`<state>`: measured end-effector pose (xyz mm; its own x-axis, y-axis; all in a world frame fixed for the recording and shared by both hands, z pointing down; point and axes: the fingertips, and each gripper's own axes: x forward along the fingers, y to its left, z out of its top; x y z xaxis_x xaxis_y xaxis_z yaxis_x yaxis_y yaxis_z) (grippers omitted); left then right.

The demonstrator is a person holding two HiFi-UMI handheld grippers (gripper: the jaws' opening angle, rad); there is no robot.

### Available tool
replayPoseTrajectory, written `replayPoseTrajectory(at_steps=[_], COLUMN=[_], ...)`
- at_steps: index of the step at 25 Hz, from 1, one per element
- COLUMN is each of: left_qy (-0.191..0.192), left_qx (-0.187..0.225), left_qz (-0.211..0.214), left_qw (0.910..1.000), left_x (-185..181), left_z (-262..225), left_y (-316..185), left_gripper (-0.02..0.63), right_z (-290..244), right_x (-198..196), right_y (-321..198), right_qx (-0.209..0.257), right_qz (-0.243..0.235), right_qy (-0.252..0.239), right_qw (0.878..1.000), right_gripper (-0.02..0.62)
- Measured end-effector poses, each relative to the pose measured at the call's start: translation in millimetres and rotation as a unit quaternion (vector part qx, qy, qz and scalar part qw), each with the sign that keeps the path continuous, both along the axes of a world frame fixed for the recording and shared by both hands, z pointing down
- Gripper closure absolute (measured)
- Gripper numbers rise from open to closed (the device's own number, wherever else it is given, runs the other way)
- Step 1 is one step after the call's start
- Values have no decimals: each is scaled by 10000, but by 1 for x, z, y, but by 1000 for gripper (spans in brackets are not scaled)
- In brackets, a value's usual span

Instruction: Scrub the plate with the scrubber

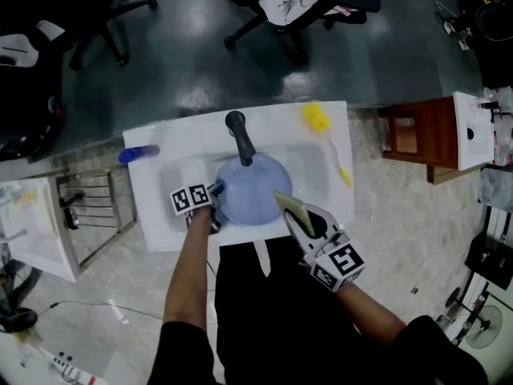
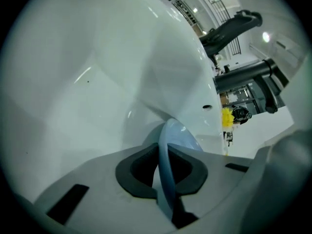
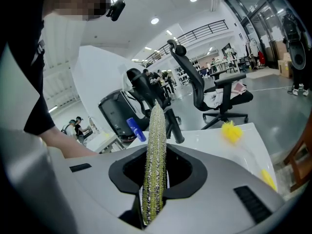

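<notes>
- The left gripper (image 1: 215, 205) (image 2: 168, 172) is clenched on the plate's (image 1: 252, 184) (image 2: 174, 135) rim; the plate extends ahead of its jaws, inside the sink (image 1: 160, 215).
- The right gripper (image 1: 303, 221) (image 3: 155, 179) grasps the scrubber (image 1: 288, 205) (image 3: 156, 140), which sticks out past its jaws to the plate's edge.

Pale blue plate (image 1: 250, 189) in white sink (image 1: 156, 223), rim pinched, glittery yellow-green scrubber (image 1: 291, 208) at its right edge
</notes>
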<state>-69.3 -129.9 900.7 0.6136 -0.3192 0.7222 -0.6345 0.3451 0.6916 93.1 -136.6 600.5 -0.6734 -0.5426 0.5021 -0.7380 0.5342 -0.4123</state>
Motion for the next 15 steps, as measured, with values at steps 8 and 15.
replayPoseTrajectory(at_steps=[8, 15], left_qy=[-216, -380], left_qx=[307, 977], left_qz=[-108, -250], left_qw=[9992, 9942], left_x=[-21, -35], left_z=[-29, -98], left_y=[3, 10], left_gripper=[589, 589], right_z=[-6, -21], right_x=[-6, -15], right_y=[9, 15], right_qx=[52, -111], right_qz=[-57, -275], right_qy=[-43, -271], right_qw=[10000, 9992], right_gripper=[538, 538])
